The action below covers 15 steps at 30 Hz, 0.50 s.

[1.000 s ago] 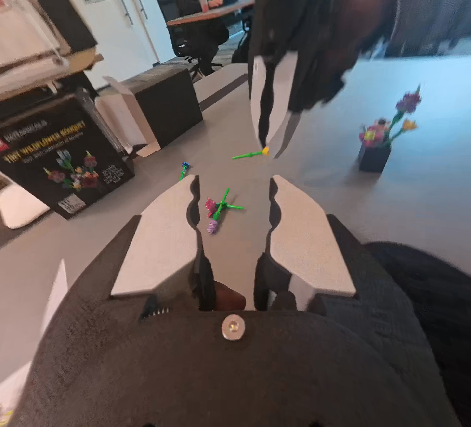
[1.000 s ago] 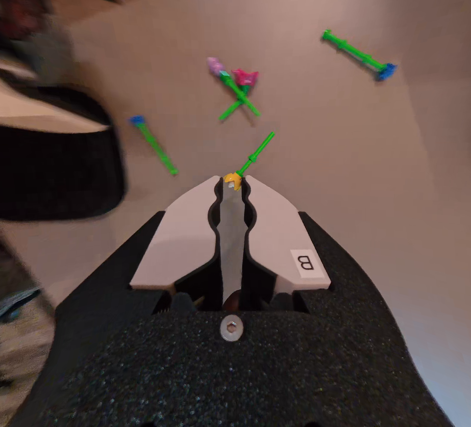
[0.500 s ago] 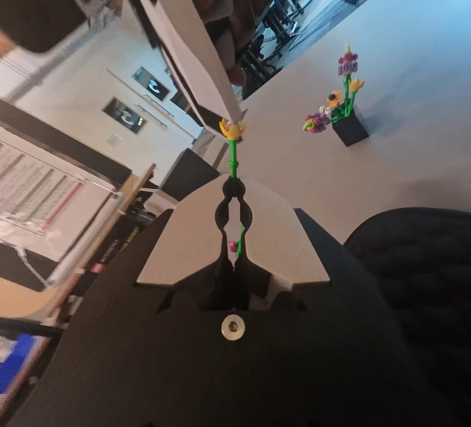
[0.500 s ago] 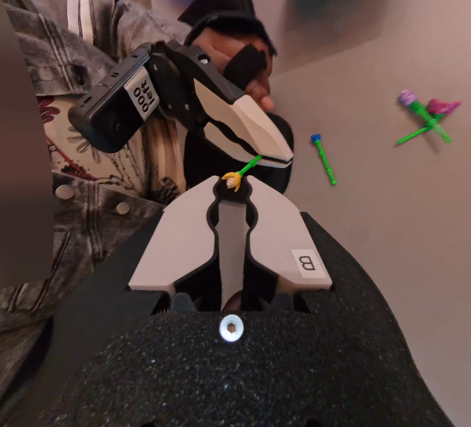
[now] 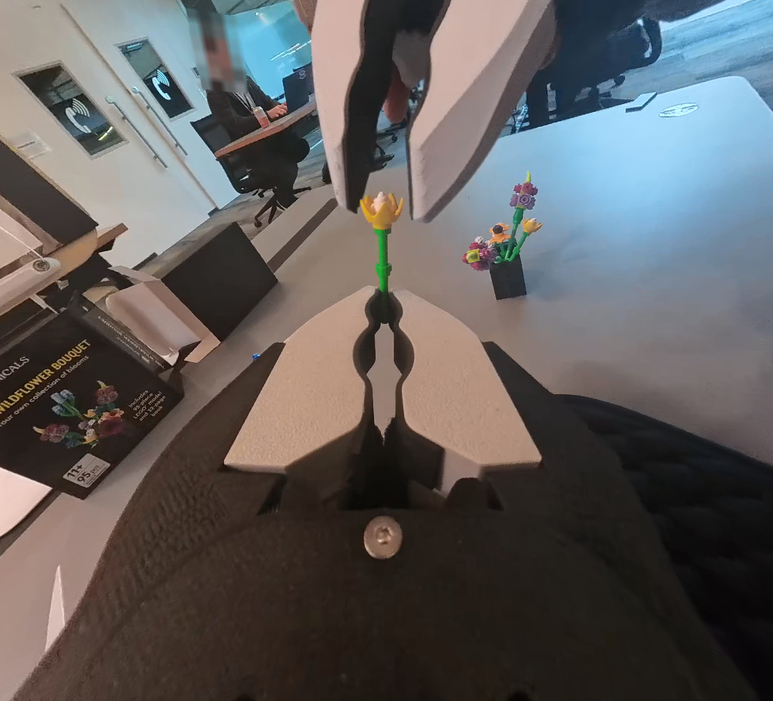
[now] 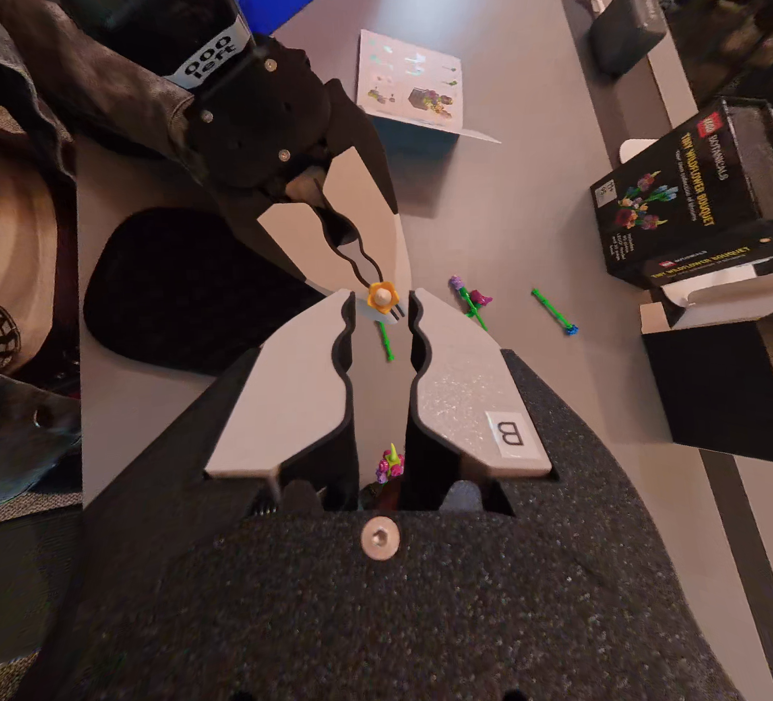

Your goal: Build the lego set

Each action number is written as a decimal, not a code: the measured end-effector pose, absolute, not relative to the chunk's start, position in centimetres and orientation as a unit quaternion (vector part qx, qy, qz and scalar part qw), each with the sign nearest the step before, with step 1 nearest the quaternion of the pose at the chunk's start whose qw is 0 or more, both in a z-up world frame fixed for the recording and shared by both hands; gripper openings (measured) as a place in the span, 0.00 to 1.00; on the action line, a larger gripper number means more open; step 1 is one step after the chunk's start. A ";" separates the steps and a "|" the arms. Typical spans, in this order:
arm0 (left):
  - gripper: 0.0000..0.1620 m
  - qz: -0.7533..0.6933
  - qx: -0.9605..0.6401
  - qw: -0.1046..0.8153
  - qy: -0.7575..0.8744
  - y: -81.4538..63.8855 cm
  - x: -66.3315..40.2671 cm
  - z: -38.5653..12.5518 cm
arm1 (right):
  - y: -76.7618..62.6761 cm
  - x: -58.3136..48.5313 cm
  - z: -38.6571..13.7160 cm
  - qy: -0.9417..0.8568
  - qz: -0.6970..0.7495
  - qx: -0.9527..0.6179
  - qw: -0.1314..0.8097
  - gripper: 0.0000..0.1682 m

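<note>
Handoff was done: right gripper (image 5: 385,210) had let go, jaws now spread either side of the yellow flower (image 5: 381,212) and clear of it. Left gripper (image 5: 384,296) stayed clamped on its green stem, upright above the table (image 5: 627,263). Next, likely into the black vase (image 5: 507,278), far right.

Black tongs (image 5: 382,296), grey wavy-edged fingers (image 5: 318,388), silver screw (image 5: 382,541).

Open office: person (image 5: 251,112) seated at desk (image 5: 267,129), office chairs (image 5: 238,166), phone-booth doors (image 5: 163,85), glass partitions.
</note>
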<state>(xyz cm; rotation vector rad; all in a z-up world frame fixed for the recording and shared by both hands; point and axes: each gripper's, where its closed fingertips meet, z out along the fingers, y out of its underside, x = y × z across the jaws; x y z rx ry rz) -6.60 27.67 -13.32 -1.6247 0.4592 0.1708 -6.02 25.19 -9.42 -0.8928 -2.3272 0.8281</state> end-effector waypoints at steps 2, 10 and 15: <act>0.02 0.078 -0.719 0.659 0.205 27.7 -6.6 -13.4 | 25.3 -6.1 -9.5 -0.858 0.300 -0.327 0.258 0.08; 0.22 0.053 -0.732 0.655 0.180 28.0 -6.9 -13.9 | 31.7 -2.9 -8.4 -0.813 0.270 -0.462 0.230 0.08; 0.22 0.022 -0.737 0.661 0.138 28.0 -7.8 -13.7 | 35.5 0.9 -12.3 -0.778 0.226 -0.571 0.132 0.08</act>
